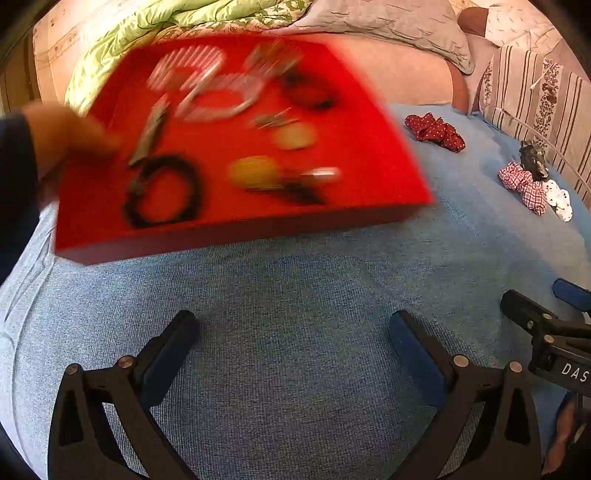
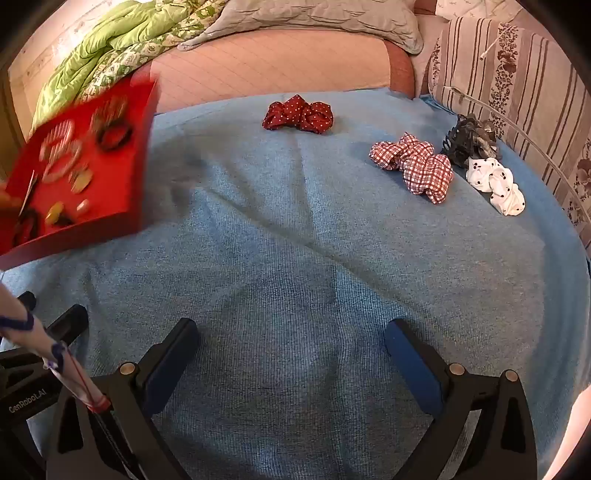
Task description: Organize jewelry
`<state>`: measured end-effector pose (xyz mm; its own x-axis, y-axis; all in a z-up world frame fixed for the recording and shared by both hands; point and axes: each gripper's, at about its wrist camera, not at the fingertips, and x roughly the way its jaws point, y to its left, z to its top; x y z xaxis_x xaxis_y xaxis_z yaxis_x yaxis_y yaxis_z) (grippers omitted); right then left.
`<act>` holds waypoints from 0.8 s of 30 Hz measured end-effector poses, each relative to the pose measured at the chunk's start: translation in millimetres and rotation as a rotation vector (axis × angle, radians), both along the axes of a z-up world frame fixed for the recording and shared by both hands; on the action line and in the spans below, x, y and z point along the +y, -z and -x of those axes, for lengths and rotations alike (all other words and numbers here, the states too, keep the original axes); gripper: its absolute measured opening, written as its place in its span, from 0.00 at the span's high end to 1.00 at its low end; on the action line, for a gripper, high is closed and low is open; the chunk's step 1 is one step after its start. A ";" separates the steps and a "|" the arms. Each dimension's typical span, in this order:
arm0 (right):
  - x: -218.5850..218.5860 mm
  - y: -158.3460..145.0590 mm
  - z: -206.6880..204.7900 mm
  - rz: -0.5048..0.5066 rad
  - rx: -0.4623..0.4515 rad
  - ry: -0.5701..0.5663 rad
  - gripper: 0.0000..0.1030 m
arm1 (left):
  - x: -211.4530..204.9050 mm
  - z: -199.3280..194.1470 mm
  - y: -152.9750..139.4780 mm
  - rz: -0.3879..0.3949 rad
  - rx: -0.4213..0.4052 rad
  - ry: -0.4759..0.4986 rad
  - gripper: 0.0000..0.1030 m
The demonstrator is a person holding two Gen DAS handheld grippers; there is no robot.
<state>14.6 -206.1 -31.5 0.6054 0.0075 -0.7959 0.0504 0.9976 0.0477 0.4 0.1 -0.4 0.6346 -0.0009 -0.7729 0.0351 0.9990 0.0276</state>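
Observation:
A red tray [image 1: 221,236] is blurred by motion above the blue blanket, held at its left edge by a bare hand [image 1: 62,136]. It carries several pieces: white striped bangles [image 1: 188,66], a black bracelet [image 1: 162,192], a yellow piece [image 1: 255,171]. It also shows in the right wrist view [image 2: 110,229]. My left gripper [image 1: 293,332] is open and empty over the blanket, near side of the tray. My right gripper [image 2: 291,339] is open and empty. A dark red dotted scrunchie [image 2: 297,113], a red checked scrunchie [image 2: 417,166], a white dotted scrunchie [image 2: 496,184] and a black claw clip [image 2: 467,138] lie on the blanket.
The blue blanket [image 2: 295,240] covers a bed. A green quilt [image 2: 110,48] and grey pillow [image 2: 314,18] lie at the back, a striped floral cushion [image 2: 517,92] at the right. The right gripper's body [image 1: 546,332] shows at the left wrist view's right edge.

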 end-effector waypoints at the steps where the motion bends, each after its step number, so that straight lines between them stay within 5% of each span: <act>1: -0.1 -0.5 1.0 0.001 -0.007 -0.003 0.00 | 0.1 -0.2 0.1 0.001 -0.001 0.000 0.00; 24: -5.2 -5.0 7.3 -0.015 0.025 -0.013 0.00 | 2.6 -2.6 2.0 -0.003 -0.003 0.002 0.00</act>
